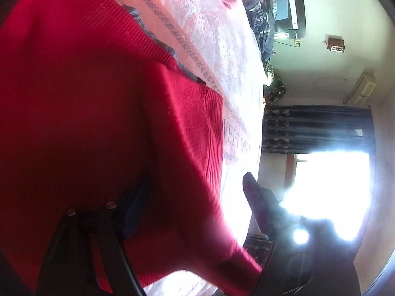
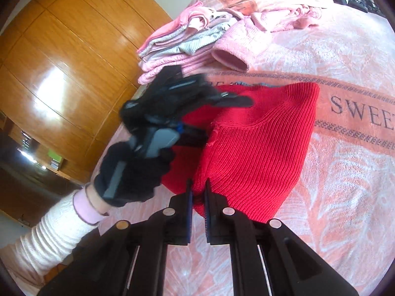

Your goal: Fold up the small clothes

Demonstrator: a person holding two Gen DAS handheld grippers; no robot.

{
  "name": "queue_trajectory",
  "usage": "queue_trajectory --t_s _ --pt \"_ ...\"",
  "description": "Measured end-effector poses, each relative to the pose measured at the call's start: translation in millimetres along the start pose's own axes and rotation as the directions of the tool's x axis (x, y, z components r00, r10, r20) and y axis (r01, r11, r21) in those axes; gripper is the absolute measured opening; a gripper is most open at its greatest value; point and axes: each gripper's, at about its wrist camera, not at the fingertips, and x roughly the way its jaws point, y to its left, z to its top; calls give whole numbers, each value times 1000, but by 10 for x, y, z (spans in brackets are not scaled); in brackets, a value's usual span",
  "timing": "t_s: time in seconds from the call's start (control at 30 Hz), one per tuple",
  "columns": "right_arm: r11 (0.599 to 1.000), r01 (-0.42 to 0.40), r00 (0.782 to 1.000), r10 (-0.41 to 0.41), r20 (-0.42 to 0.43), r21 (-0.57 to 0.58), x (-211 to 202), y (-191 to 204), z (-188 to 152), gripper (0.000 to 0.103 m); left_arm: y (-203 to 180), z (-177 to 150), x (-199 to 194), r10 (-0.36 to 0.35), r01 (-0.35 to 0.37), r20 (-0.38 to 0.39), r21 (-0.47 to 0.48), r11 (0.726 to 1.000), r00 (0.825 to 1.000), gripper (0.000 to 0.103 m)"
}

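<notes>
Right wrist view looks down along my right gripper [image 2: 198, 192], whose two black fingers stand narrow with only a slim gap, and the near edge of the red sweater [image 2: 249, 148] sits pinched in that gap. That ribbed knit lies folded over itself on the pink bedspread [image 2: 345, 197], right beside the salmon band printed with the word SWEET [image 2: 363, 112]. Beyond the sweater, near the far edge of the bed, a stack of folded clothes [image 2: 177, 49] in pink and grey rests beside a loose pink garment with an open cuff [image 2: 229, 58]. My left hand [image 2: 133, 172], in a black glove with a white ribbed sleeve [image 2: 47, 236] behind it, holds the left gripper [image 2: 222, 100] at the sweater's left side; it is blurred, one finger lying over the red knit and one lower down against the fabric's side edge. A glossy wooden wardrobe [image 2: 61, 61] fills the left of the frame.

From the left wrist camera, the sweater [image 1: 86, 111] fills most of the picture, close and blurred. My left gripper [image 1: 197, 197] has its fingers spread wide, one pressed against the knit on the left and the other out past the fabric's edge, with a fold of the sweater running between them. A bright window [image 1: 328, 190] with a dark curtain [image 1: 313, 128] glares beyond.
</notes>
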Motion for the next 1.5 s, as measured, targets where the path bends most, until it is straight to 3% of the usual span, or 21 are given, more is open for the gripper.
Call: queue_trajectory --t_s 0.03,0.13,0.17,0.33,0.53,0.73,0.93,1.1,1.23,1.4,1.5 --pt "1000 -5 1000 5 -1 2 16 7 -11 7 -21 29 32 -2 2 0 7 1000 1000 67" --pt "1000 -9 1000 9 -3 -1 82 32 -49 8 -78 159 115 31 -31 1 40 999 1000 36" --pt "1000 -13 1000 13 -4 1 111 27 -60 8 -81 186 126 40 -40 1 47 998 999 12" --pt "1000 -25 1000 25 -11 1 161 52 -103 8 -235 190 23 55 -59 33 146 987 998 11" --pt "996 -80 997 79 -16 -31 369 315 -19 7 -602 193 -383 81 -105 94 295 950 992 11" --pt "987 -144 989 143 -32 -67 713 705 124 8 -648 273 -893 110 -154 146 340 928 983 11" --pt "973 -213 976 207 -72 -84 1190 1076 261 8 -440 347 -1537 128 -198 218 340 919 968 11" --pt "976 -195 974 181 -136 -96 1676 1267 289 8 -16 440 -1796 187 -257 240 304 917 952 11" --pt "984 -148 972 125 -198 -102 2046 1252 188 8 388 398 -1866 185 -248 240 264 932 953 11" --pt "992 -95 964 70 -258 -87 2412 1124 18 8 845 425 -1726 233 -281 223 216 935 947 13" --pt "992 -78 964 49 -262 -98 2509 1086 -49 8 1009 443 -1732 186 -227 222 182 957 957 16"
